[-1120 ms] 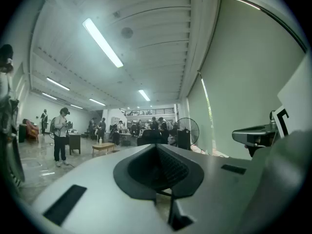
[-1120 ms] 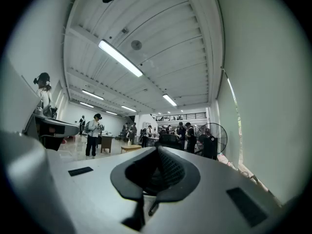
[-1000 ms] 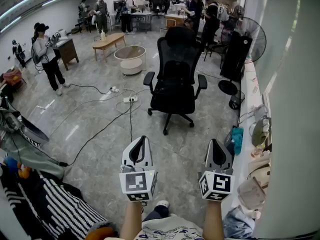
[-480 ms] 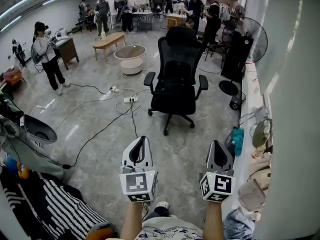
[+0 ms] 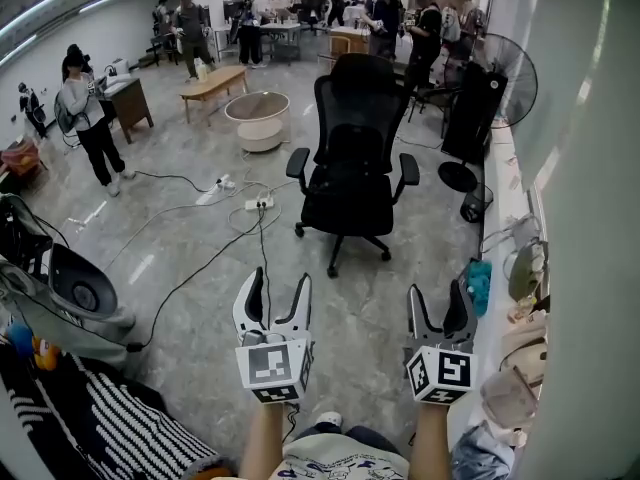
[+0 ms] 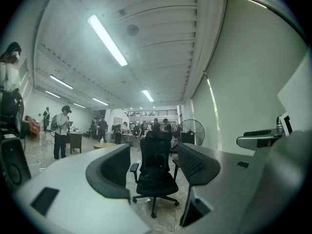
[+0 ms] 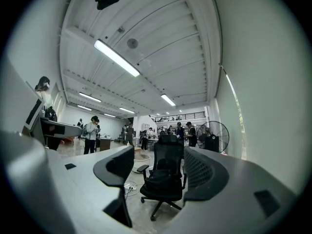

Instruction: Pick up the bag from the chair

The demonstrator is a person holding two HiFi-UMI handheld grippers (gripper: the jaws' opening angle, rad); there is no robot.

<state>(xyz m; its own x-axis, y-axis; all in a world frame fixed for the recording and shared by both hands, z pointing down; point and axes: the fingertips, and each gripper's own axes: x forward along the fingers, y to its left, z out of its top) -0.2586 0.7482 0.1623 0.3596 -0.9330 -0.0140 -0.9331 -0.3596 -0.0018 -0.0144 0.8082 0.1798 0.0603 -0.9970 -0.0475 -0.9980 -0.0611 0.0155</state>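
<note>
A black office chair (image 5: 355, 158) stands on the grey floor a few steps ahead. In the head view a dark bag (image 5: 343, 190) on its seat barely stands out from the upholstery. The bag (image 6: 152, 175) shows more plainly in the left gripper view, and the bag (image 7: 161, 178) again in the right gripper view, slumped against the backrest. My left gripper (image 5: 280, 280) and right gripper (image 5: 437, 290) are held side by side, well short of the chair, both open and empty. Each gripper view frames the chair between its spread jaws.
Cables and a power strip (image 5: 255, 203) trail over the floor left of the chair. Behind it are a round white table (image 5: 262, 118), a wooden bench (image 5: 215, 83) and a standing fan (image 5: 500, 78). A person (image 5: 90, 118) stands at left. Bags (image 5: 510, 398) line the right wall.
Both grippers have gone from shut to open. They stay at about the same height in the view, and the chair has not moved.
</note>
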